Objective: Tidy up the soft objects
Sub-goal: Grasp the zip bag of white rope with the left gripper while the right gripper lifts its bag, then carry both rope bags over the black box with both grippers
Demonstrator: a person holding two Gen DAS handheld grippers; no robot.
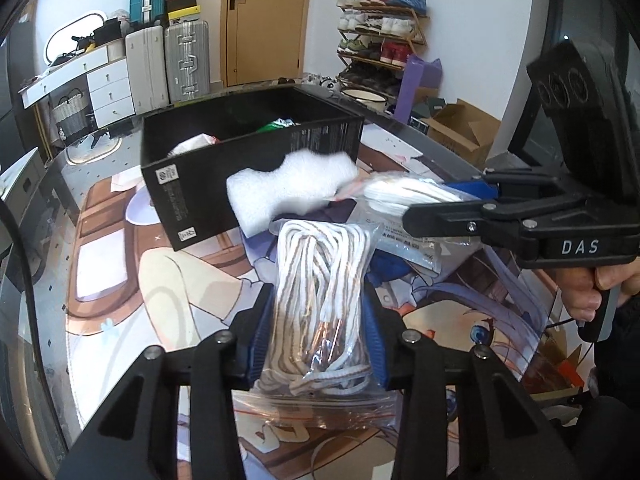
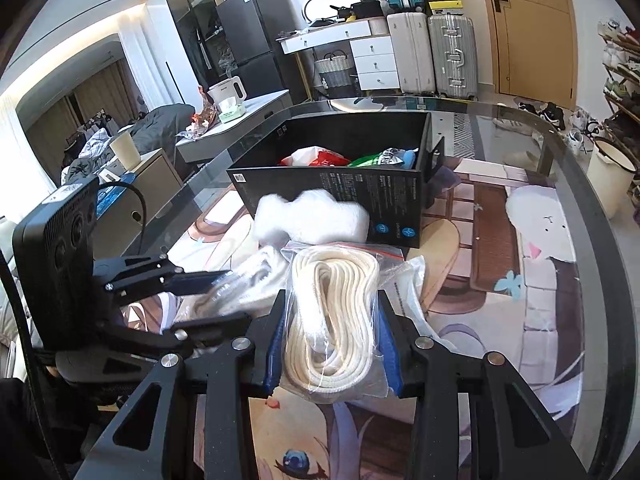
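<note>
My left gripper (image 1: 320, 312) is shut on a clear zip bag of white-and-brown striped laces (image 1: 320, 280), held above the printed mat. My right gripper (image 2: 332, 320) is shut on a clear bag of cream white cord (image 2: 336, 312); this bag also shows in the left wrist view (image 1: 404, 194). A white foam piece (image 1: 288, 188) lies against the front of the open black box (image 1: 256, 172), also seen in the right wrist view (image 2: 312, 216). The box (image 2: 340, 188) holds red-white and green packets (image 2: 352, 158). The left gripper (image 2: 224, 300) shows at the left in the right wrist view.
A glass table with a printed anime mat (image 2: 520, 240) carries everything. Another clear bag (image 2: 412, 280) lies under the right gripper's bag. Beyond are suitcases (image 2: 432, 52), a shoe rack (image 1: 380, 36), a cardboard box (image 1: 460, 132) and a white bucket (image 2: 612, 176).
</note>
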